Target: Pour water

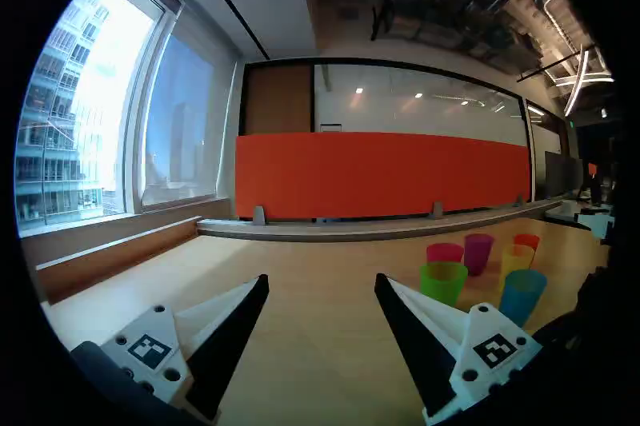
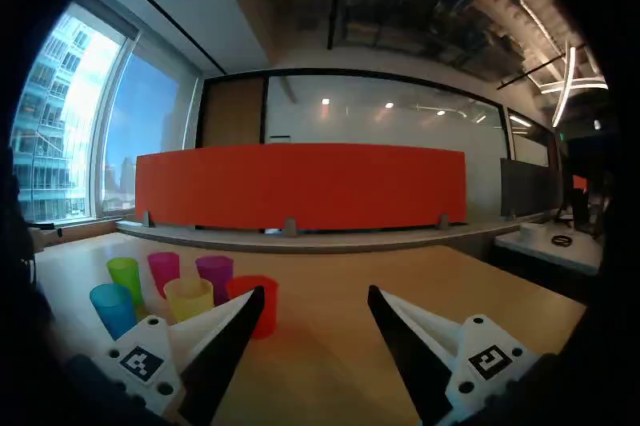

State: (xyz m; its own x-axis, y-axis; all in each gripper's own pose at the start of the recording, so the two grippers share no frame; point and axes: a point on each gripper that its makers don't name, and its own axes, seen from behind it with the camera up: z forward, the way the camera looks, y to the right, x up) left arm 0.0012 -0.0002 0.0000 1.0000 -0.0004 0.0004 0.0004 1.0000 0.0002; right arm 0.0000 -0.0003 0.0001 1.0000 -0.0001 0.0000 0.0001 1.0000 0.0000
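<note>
Over the bench (image 1: 320, 350), the left gripper (image 1: 320, 288) and right gripper (image 2: 314, 296) are being held with fingers spread, nothing pinched.
Black-and-white square markers (image 1: 150, 350) are being carried on the fingers; six coloured plastic cups (image 1: 478, 254) are being kept clustered between the grippers, the red cup (image 2: 270, 306) being partly hidden by a finger (image 2: 224, 338); their contents cannot be told.
</note>
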